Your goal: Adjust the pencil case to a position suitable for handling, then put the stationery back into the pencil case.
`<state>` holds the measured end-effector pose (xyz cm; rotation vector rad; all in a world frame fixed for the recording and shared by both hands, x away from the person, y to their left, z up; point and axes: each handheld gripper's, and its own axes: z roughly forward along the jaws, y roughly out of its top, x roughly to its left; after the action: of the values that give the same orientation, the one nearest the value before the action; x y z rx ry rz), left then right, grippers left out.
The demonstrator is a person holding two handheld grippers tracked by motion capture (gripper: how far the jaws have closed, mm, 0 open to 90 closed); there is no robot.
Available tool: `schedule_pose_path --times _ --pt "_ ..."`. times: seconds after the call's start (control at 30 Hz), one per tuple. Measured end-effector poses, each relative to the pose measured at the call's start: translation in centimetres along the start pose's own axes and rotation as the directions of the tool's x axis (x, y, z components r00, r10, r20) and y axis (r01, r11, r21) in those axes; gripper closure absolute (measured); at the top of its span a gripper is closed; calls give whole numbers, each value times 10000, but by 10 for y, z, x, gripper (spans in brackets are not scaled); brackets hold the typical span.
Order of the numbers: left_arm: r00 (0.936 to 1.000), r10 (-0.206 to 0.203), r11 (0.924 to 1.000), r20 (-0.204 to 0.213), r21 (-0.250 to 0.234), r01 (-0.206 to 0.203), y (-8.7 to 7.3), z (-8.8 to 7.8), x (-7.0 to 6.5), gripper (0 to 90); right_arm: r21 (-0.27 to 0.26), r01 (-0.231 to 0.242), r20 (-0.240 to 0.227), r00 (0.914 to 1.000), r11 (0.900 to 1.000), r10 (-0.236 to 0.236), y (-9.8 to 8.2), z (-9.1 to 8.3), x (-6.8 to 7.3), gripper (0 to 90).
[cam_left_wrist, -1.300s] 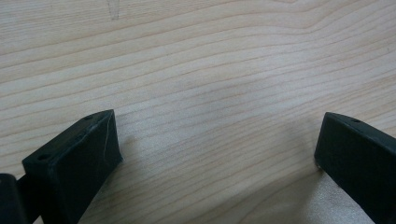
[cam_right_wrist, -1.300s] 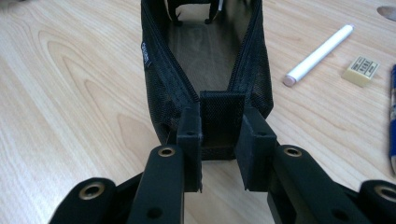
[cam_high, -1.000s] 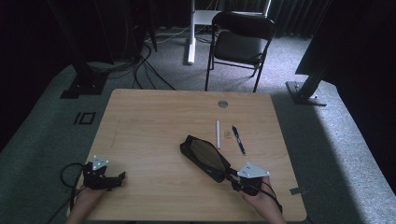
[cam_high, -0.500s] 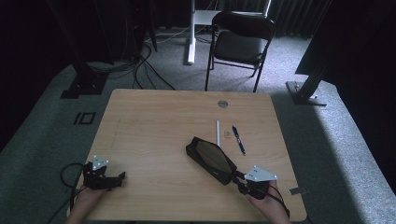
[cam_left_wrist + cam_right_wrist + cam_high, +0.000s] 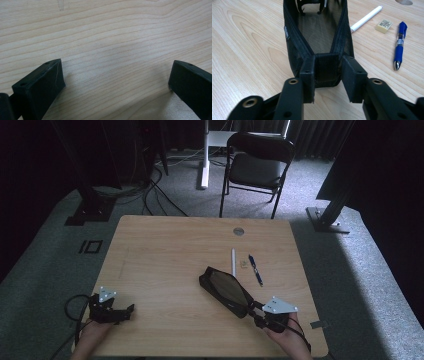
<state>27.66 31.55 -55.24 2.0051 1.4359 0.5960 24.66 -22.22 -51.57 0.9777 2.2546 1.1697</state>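
This looks like a recording studio or lab corner, not a home. A plain wooden table (image 5: pixel 165 265) stands alone on grey carpet (image 5: pixel 370 270), hemmed in by black curtains (image 5: pixel 320 135). Loose cables (image 5: pixel 160 195) run across the floor to heavy black stand bases (image 5: pixel 87 210). A black folding chair (image 5: pixel 257 167) waits behind, beside a white desk leg (image 5: pixel 204 155).

White pen (image 5: pixel 233 262), eraser (image 5: pixel 244 264), blue pen (image 5: pixel 255 269), chair (image 5: pixel 257 166).

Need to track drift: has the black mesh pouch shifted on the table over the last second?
Yes. The pouch slid slightly toward the table's near right corner; its far end now lies nearer the white pen.
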Motion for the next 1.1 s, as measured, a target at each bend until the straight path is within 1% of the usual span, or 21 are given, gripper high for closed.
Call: schedule_pose_path --times 0.17,0.37,0.43,0.47,0.53,0.63,0.7,0.73,0.8,0.9,0.93,1.1 --pt "10000 0 10000 -1 1 0 0 0 0 4 -198 -121 -153 9998 9997 118 4 -4 -1 573" --pt "10000 0 10000 0 -2 0 0 0 0 3 -353 -193 -160 9997 9992 187 11 -8 -3 540" --pt "10000 -1 10000 0 -1 1 0 0 0 4 -487 -191 -168 9997 9986 183 14 -9 -3 538" --pt "10000 1 10000 -1 0 -1 0 0 0 3 -636 -173 -177 9997 9978 162 18 -10 -4 535" --pt "10000 -1 10000 0 -1 1 0 0 0 4 -698 -138 -155 9998 9975 127 20 -10 -5 532" --pt "10000 2 10000 0 1 -2 0 0 0 3 -1064 -138 -68 9999 9942 131 29 -10 -7 525" --pt "10000 -1 10000 -1 1 1 0 0 0 3 -1131 -149 -49 9999 9935 145 32 -9 -7 524" --pt "10000 -1 10000 -1 0 1 0 0 0 4 -1250 -154 2 9999 9920 156 37 -8 -9 517" --pt "10000 1 10000 -1 2 -1 0 0 0 4 -1332 -134 8 9999 9910 136 38 -8 -9 517" --pt "10000 0 10000 0 1 0 0 0 0 3 -1504 -198 99 9997 9884 216 46 -7 -12 513" --pt "10000 -2 10000 0 -1 2 0 0 0 4 -1615 -171 192 9996 9867 205 49 -6 -15 508" --pt "10000 2 10000 0 1 -2 0 0 0 3 -1710 -221 315 9991 9850 279 54 -1 -19 506"
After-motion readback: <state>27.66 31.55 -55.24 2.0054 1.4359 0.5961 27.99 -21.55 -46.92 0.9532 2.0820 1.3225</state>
